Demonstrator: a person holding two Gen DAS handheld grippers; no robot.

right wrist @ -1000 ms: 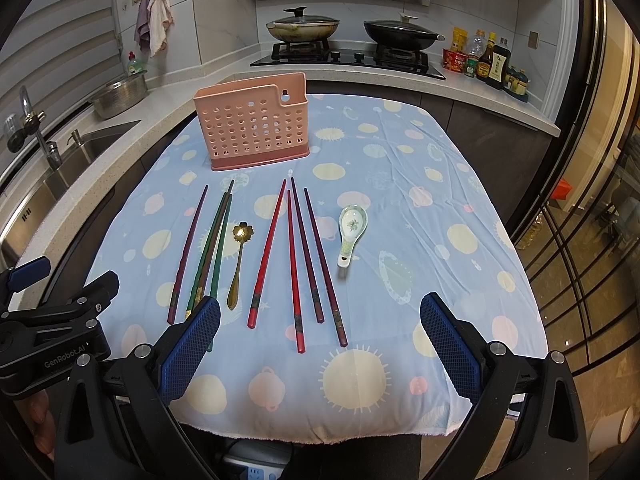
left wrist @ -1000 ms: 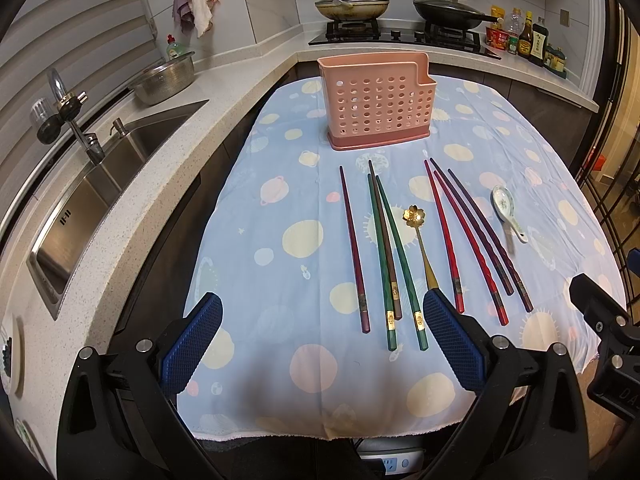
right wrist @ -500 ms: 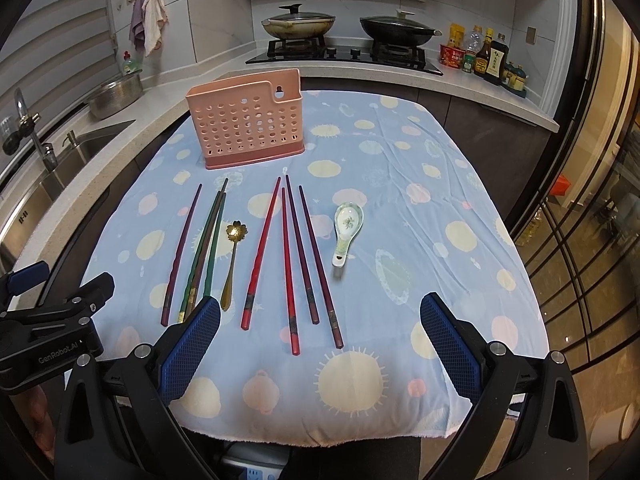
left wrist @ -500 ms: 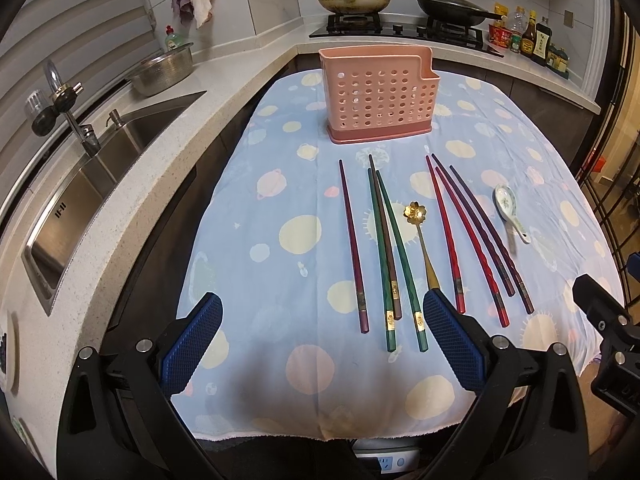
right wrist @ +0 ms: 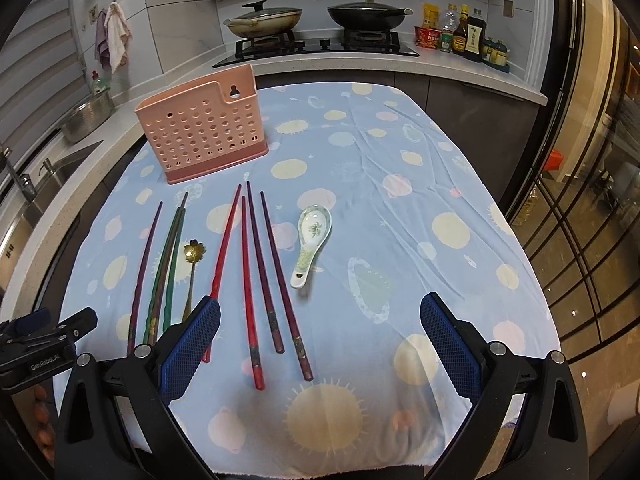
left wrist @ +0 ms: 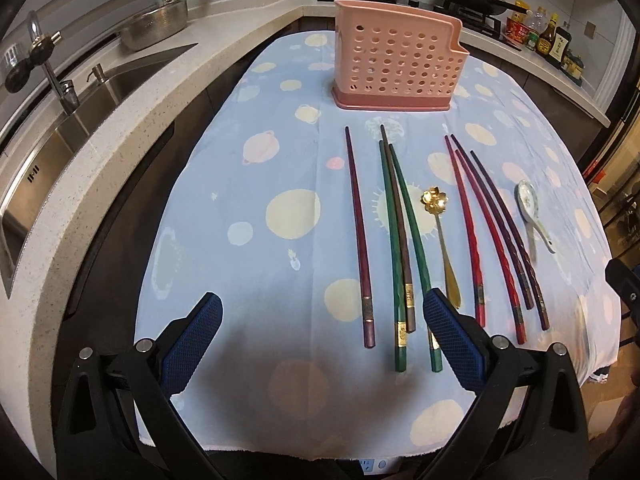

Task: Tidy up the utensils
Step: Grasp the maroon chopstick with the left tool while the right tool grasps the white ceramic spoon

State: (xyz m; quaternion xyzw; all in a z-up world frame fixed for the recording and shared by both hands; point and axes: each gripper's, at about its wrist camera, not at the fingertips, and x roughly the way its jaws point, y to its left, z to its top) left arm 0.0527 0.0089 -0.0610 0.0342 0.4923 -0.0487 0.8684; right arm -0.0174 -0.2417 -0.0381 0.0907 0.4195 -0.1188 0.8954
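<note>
A pink perforated utensil holder [left wrist: 396,68] stands at the far side of the blue dotted tablecloth [left wrist: 256,184]; it also shows in the right wrist view [right wrist: 202,136]. In front of it lie a purple chopstick [left wrist: 358,232], green and brown chopsticks [left wrist: 400,240], a gold flower spoon [left wrist: 440,232], red and dark purple chopsticks [left wrist: 492,232] and a white ceramic spoon [right wrist: 312,240]. My left gripper [left wrist: 320,344] is open and empty above the near ends of the green chopsticks. My right gripper [right wrist: 318,344] is open and empty above the near ends of the red chopsticks [right wrist: 248,280].
A steel sink [left wrist: 60,120] and tap lie along the left counter with a metal bowl [left wrist: 156,26]. A hob with two pans [right wrist: 320,20] and sauce bottles [right wrist: 464,34] stand behind the table. The cloth's near edge [right wrist: 320,464] hangs below the grippers.
Both grippers have moved forward and lower over the table, so the utensils and holder appear closer. Nothing on the cloth has moved.
</note>
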